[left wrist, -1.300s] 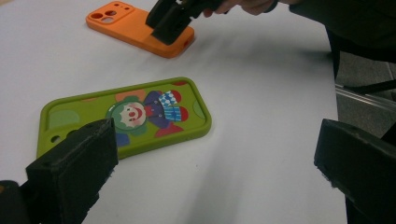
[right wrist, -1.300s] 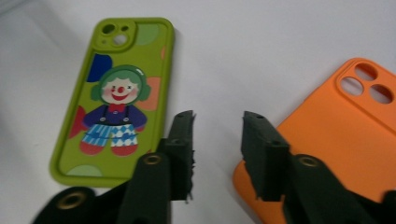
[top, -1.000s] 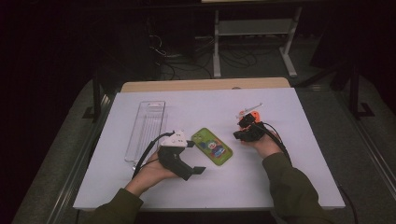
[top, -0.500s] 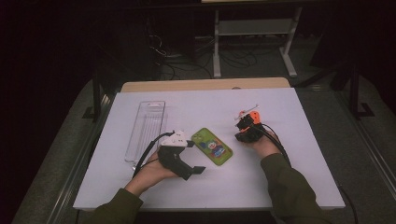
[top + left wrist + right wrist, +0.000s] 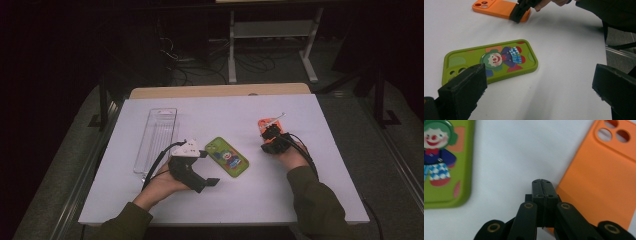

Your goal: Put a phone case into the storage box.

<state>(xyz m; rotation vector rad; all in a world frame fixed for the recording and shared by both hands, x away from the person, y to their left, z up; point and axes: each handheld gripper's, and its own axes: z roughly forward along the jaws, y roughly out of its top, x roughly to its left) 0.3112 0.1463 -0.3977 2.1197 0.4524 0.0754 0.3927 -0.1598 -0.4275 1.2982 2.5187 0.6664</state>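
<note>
Resting at the edge of the orange phone case (image 5: 599,180), the right hand-held gripper (image 5: 541,182) has its jaws pressed fully together with nothing between them; in the high view the case lies right of centre on the white tabletop (image 5: 320,200). The left hand-held gripper (image 5: 539,87) stands wide open, holding nothing, just below the green clown phone case (image 5: 491,60) in the left gripper view. A clear tray (image 5: 156,140) sits at centre left.
</note>
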